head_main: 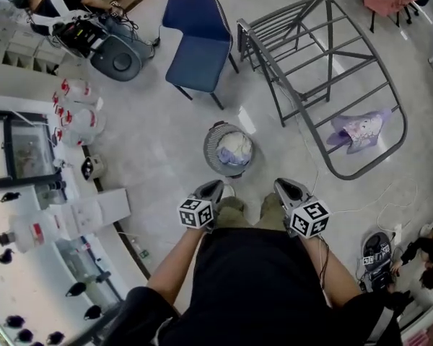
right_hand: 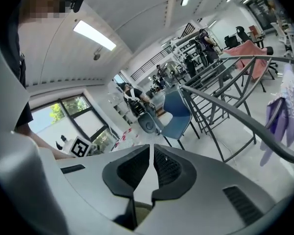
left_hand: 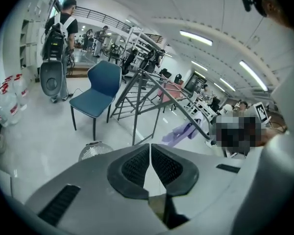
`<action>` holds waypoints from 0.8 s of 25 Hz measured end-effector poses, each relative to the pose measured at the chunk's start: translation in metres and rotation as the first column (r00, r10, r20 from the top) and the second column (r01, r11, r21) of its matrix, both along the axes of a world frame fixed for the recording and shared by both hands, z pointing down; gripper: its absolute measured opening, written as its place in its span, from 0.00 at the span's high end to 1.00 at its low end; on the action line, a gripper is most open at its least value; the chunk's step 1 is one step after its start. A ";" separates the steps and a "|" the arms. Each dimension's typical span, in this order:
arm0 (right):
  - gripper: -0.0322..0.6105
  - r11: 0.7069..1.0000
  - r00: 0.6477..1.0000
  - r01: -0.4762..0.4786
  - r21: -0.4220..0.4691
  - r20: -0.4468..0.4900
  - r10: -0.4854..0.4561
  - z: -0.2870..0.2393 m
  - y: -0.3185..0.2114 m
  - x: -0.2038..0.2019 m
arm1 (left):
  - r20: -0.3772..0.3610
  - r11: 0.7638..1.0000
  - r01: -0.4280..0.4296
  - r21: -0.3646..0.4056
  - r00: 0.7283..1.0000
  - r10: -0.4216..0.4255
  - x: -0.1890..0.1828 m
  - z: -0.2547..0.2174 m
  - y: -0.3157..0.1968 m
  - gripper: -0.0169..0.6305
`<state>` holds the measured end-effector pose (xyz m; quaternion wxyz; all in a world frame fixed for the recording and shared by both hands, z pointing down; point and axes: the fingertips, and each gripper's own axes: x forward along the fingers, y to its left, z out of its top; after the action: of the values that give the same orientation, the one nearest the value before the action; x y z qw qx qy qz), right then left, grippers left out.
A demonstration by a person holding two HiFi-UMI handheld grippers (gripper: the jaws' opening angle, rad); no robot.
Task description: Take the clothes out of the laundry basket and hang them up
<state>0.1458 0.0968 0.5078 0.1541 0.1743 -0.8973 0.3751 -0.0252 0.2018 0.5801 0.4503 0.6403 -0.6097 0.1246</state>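
1. At our waist, the left tongs (head_main: 211, 187) were clenched, the two pads meeting at their tips with nothing between them.
2. At three o'clock of them, the right tongs (head_main: 287, 186) were clenched as well and empty. Both pairs pointed forward and somewhat down.
3. At twelve o'clock of both tongs stood the laundry basket (head_main: 209, 144) on the floor, near them but not touched. The clothes (head_main: 235, 148) lay in it as a pale bundle.
4. At two o'clock, well apart from the basket, stood the drying rack (head_main: 281, 9), with a purple garment (head_main: 359, 130) draped over its near end. A blue chair (head_main: 198, 49) stood beyond the basket at about eleven o'clock.
5. We judged the step in hand to be the reach toward the basket for a piece of clothing. One piece seemed to be hung already, and the bundle was still to be taken out.
6. We judged that the next move called for opening at least one pair of jaws, tipping it further down and lowering it into the basket. It would then close on a fold of cloth near the top of the bundle. The second pair would need to stay free to steady or spread the garment.
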 end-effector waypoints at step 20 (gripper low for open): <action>0.84 0.987 0.811 0.100 -0.125 -0.564 -0.154 0.305 0.050 -0.226 | -0.086 0.984 -0.124 -0.128 0.990 0.113 -0.215 0.217 0.027 0.95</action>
<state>-0.0807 0.1471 0.8124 0.4485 0.2112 -0.8016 0.3341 -0.2398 0.2286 0.7970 0.5075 0.6484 -0.5426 0.1663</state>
